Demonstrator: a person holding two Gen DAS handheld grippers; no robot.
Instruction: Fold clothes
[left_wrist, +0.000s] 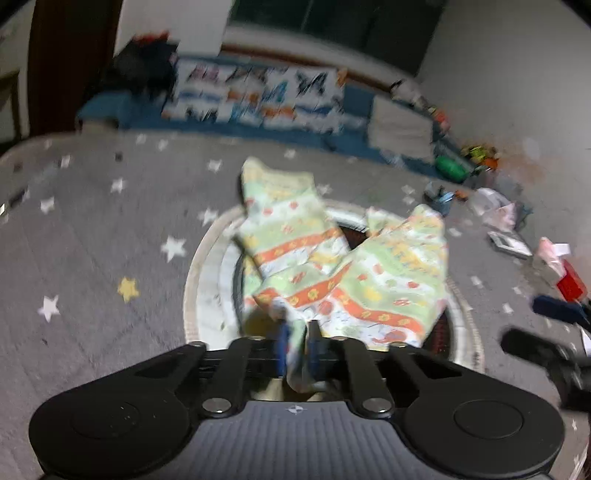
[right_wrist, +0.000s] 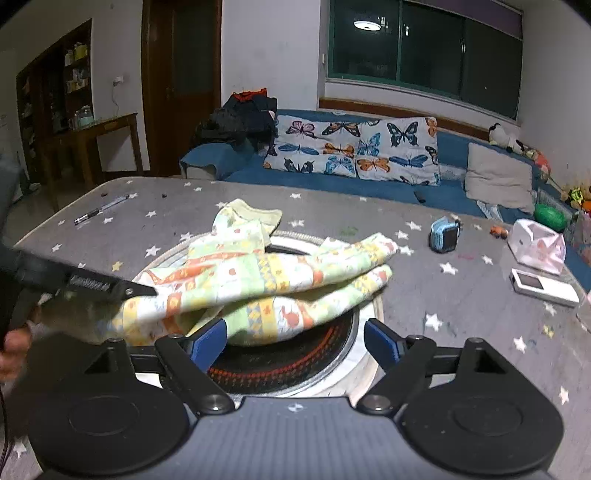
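A small pair of patterned trousers (left_wrist: 332, 266) in green, yellow and orange is held above the round heater (left_wrist: 210, 291) set into the table. My left gripper (left_wrist: 297, 343) is shut on the garment's near edge, and cloth bunches between its blue pads. In the right wrist view the same trousers (right_wrist: 258, 280) hang in a doubled fold, with the left gripper (right_wrist: 144, 291) gripping them from the left. My right gripper (right_wrist: 295, 341) is open, its blue pads (right_wrist: 208, 341) wide apart just below the hanging cloth, holding nothing.
A grey star-print cover (right_wrist: 461, 295) lies over the table. On it are a pen (right_wrist: 99, 210), a blue toy (right_wrist: 445, 234), a white device (right_wrist: 543, 286) and a pink-white bag (right_wrist: 537, 245). A blue sofa with a butterfly cushion (right_wrist: 354, 149) stands behind. A hand (right_wrist: 13, 350) is at left.
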